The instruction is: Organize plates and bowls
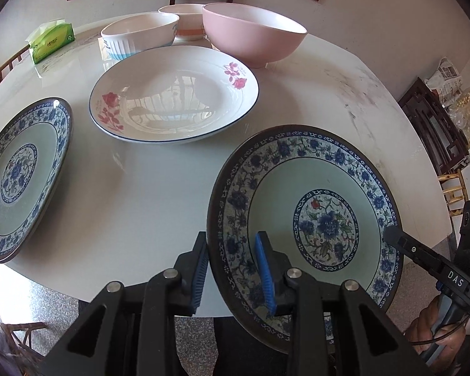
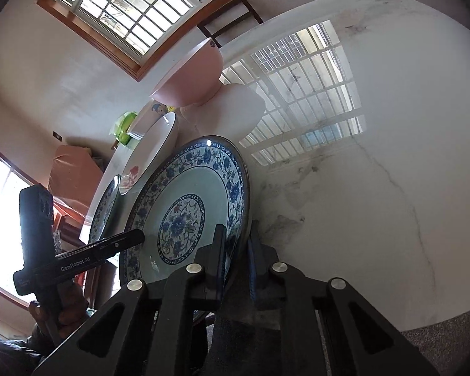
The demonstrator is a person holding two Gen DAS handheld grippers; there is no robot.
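While both grippers straddle the blue-patterned plate (image 1: 313,194) at the tabletop's (image 1: 141,194) near edge, the right gripper (image 2: 236,260) has its fingers clamped on the plate's rim; the left gripper (image 1: 235,272) fingers sit either side of the opposite rim, gap narrow, contact unclear. The plate is tilted. A second blue plate (image 1: 18,178) lies at the left edge, a rose plate (image 1: 172,94) mid-tabletop, and a pink bowl (image 1: 253,34) toward the far edge.

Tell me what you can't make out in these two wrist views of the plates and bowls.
- Middle bowl, left wrist view: mostly hidden behind the striped bowl and pink bowl.
- Held blue plate, left view: near rim covered by the left tongs.
- Tissue pack: print too small.
- Right view: right tongs hide their contact with the rim.
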